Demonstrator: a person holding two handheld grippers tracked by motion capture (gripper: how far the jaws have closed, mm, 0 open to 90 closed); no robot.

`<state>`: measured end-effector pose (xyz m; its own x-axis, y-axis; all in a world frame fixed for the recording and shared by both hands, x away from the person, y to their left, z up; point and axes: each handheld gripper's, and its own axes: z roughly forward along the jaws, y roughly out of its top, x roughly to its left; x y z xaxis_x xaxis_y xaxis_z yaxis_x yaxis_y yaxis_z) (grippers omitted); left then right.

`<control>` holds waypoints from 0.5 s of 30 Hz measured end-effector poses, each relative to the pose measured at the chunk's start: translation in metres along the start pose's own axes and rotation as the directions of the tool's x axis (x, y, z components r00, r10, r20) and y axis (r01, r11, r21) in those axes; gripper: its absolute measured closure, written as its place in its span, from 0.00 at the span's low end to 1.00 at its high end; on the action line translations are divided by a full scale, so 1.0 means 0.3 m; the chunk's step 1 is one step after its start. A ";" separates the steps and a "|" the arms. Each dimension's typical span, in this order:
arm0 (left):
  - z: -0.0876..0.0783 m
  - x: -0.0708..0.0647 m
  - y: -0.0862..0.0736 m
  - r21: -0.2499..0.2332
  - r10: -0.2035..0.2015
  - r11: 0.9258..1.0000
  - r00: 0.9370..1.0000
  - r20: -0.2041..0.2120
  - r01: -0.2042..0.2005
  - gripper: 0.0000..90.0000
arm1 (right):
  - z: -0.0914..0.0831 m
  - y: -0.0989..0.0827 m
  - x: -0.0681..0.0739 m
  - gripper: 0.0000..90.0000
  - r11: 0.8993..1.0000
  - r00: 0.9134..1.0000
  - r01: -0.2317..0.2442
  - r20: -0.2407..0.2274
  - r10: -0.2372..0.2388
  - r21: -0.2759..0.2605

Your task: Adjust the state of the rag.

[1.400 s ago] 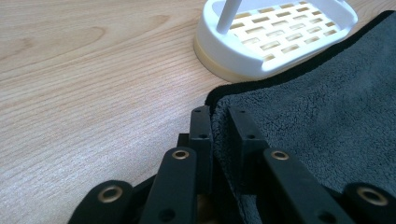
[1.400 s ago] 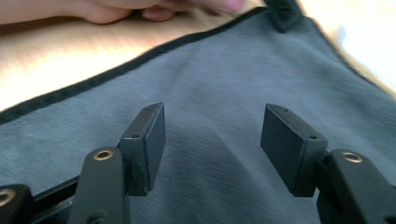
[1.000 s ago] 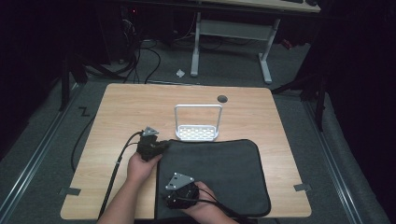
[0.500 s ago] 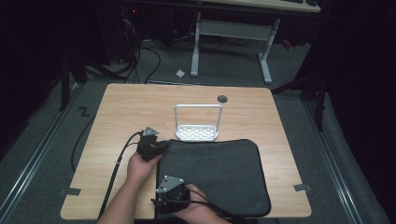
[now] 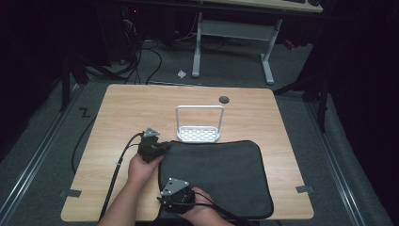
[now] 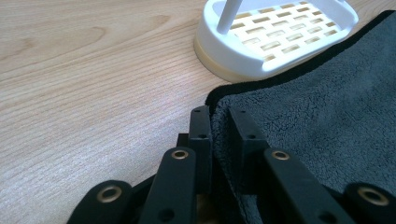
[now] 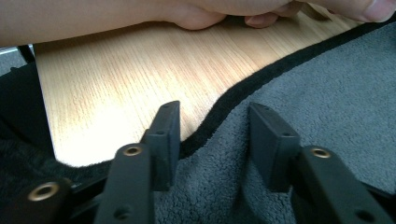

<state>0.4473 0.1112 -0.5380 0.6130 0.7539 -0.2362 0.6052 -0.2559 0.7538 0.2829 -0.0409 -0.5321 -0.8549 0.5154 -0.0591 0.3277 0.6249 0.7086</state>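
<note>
Grey and plush, one mat (image 5: 221, 174) is lying across the near half of the one wooden table (image 5: 131, 108), with one white slotted rack (image 5: 198, 126) sitting just beyond its far edge. Two grippers are working it: the left gripper (image 6: 218, 120) is pinching the mat's far-left corner, jaws clenched on the dark hem. The right gripper (image 7: 215, 137) is hovering at the near-left edge, jaws spread wide, grasping nothing.

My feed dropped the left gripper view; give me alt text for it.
The left gripper has its jaws nearly shut on the corner edge of a grey towel lying on a wooden table. A white slotted soap dish sits just beyond, touching the towel's edge.
</note>
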 end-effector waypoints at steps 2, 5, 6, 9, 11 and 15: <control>0.000 0.000 0.000 0.000 0.001 1.000 1.000 0.000 -0.001 0.89 | -0.002 -0.001 -0.001 0.70 1.000 1.000 0.003 0.006 -0.003 -0.002; 0.000 0.001 0.000 0.000 -0.001 1.000 1.000 0.002 0.001 0.89 | -0.003 -0.002 -0.008 0.77 1.000 1.000 0.014 0.009 -0.014 -0.002; 0.000 0.000 0.000 0.000 -0.001 1.000 1.000 0.002 0.001 0.89 | -0.005 -0.004 -0.009 0.80 1.000 1.000 0.017 0.008 -0.017 -0.001; 0.000 0.002 0.000 -0.001 -0.004 1.000 1.000 0.006 0.004 0.89 | -0.007 -0.011 -0.013 0.89 0.999 0.999 0.030 0.020 -0.030 -0.013; -0.001 0.004 0.000 0.001 -0.008 1.000 1.000 0.010 0.008 0.89 | -0.008 -0.015 -0.016 0.90 0.999 0.999 0.034 0.019 -0.034 -0.018; -0.003 0.010 -0.002 0.000 -0.027 1.000 0.999 0.021 0.027 0.89 | -0.019 -0.016 -0.018 0.91 0.999 0.999 0.041 0.019 -0.041 -0.026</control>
<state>0.4483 0.1141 -0.5386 0.6068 0.7478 -0.2693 0.6214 -0.2351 0.7474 0.2837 -0.0500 -0.5312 -0.8597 0.5006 -0.1010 0.2819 0.6302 0.7234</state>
